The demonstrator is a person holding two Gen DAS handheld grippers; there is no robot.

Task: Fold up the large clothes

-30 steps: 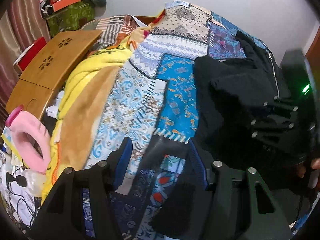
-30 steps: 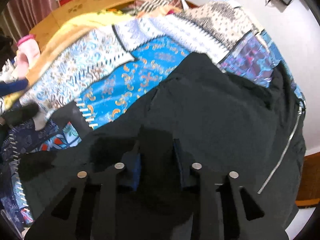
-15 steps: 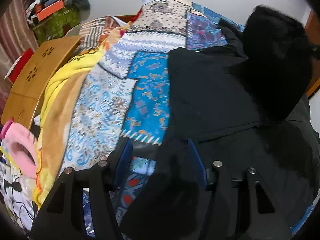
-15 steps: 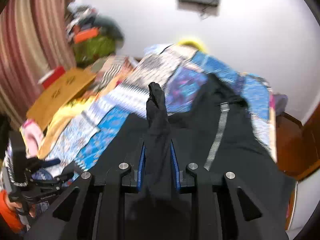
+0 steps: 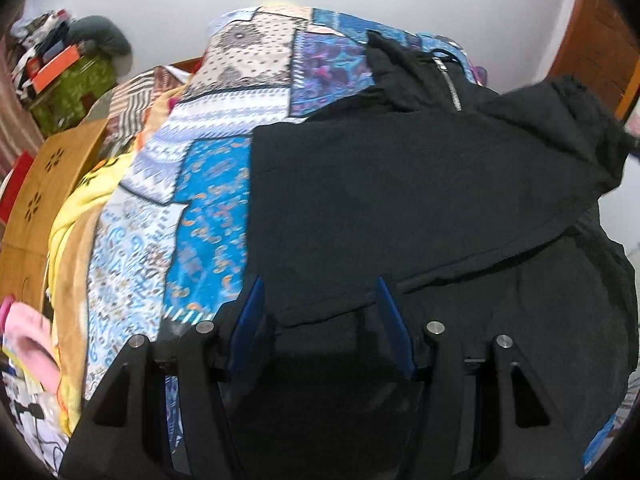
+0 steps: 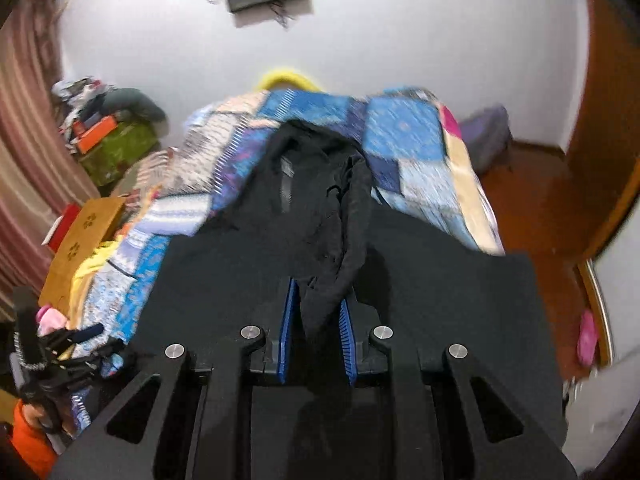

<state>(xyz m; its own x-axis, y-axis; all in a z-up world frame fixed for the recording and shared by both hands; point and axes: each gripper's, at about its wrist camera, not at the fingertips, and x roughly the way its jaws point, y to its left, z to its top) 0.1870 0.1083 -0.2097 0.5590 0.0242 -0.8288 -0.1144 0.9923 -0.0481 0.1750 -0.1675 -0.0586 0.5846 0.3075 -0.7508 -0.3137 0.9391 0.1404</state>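
On the bed [image 5: 224, 184], my black jacket [image 5: 400, 200] lies spread. My right hand-held gripper [image 6: 316, 320] clamps a gathered sleeve [image 6: 352, 216] above it; my left hand-held gripper [image 5: 320, 316] hangs apart over its near hem.

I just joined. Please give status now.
Right hand-held gripper shut on black jacket sleeve. Left hand-held gripper open over its hem. Nothing in the way.
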